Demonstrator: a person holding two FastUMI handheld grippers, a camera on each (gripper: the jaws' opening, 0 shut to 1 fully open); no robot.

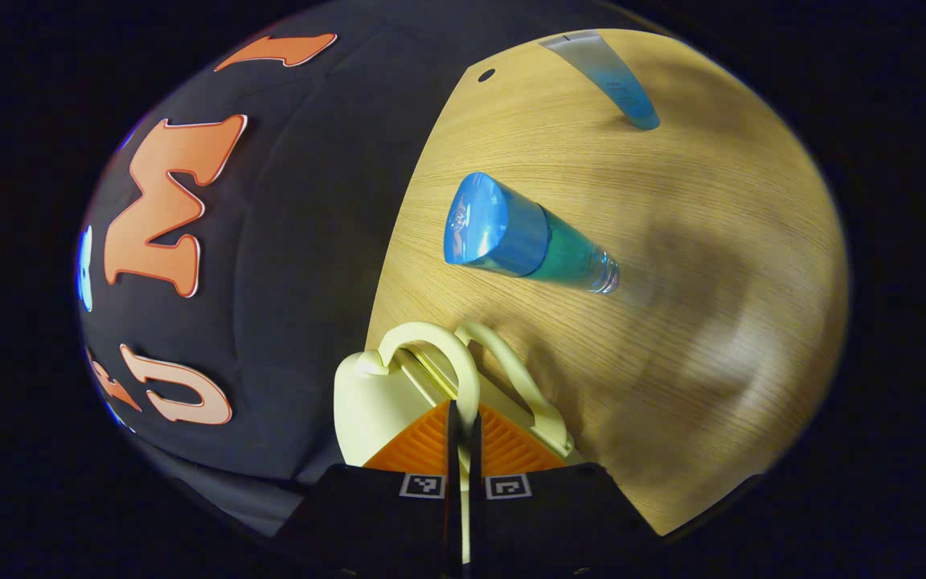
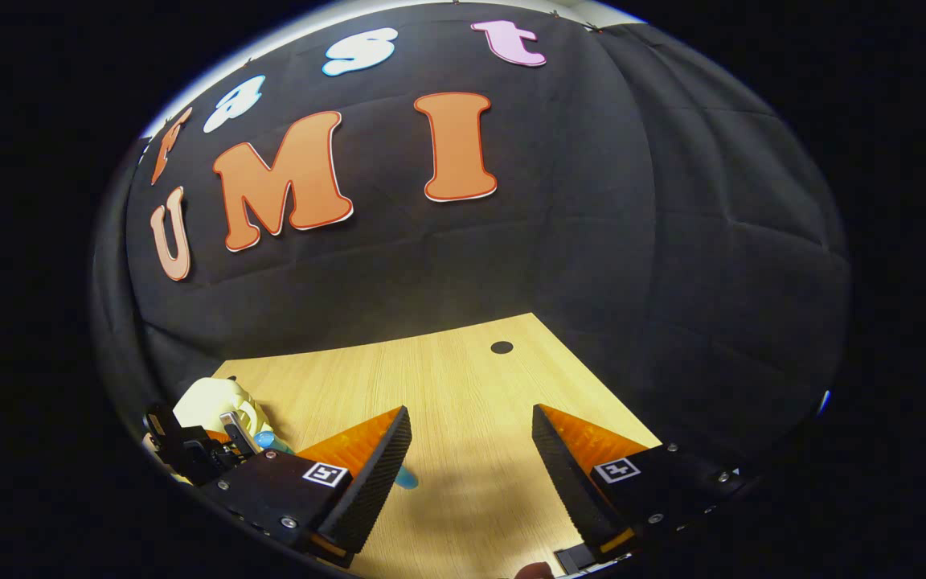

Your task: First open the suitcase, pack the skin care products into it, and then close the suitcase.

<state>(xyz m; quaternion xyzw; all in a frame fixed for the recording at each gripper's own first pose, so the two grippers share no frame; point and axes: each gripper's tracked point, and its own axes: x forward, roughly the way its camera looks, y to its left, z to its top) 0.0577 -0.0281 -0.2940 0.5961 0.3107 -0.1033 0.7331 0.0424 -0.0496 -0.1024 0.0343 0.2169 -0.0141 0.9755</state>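
In the left gripper view I have the left claw (image 1: 463, 438) clamped on one of the two pale yellow handles (image 1: 440, 354) of the suitcase (image 1: 366, 402), which sits at the lower centre of the frame on the counter (image 1: 672, 322) near its edge against the booth wall. The main risk, in my judgement, is that a pull on this handle drags or tips the whole case instead of parting its halves, because nothing braces the body and I cannot tell from here whether a zip or latch is undone. A second risk is a slip: the handle is thin and smooth, and the fingers meet on it at their tips only. The blue-capped bottle (image 1: 523, 241) stands upright at frame centre, near the case; a swinging lid or a sliding case could knock it over. A blue tube (image 1: 612, 80) lies at the upper right, well apart. The right gripper view adds what the left omits: the right claw (image 2: 471, 462) is spread wide and holds nothing, above bare counter, and the suitcase (image 2: 214, 406) appears at lower left with the other claw on it.
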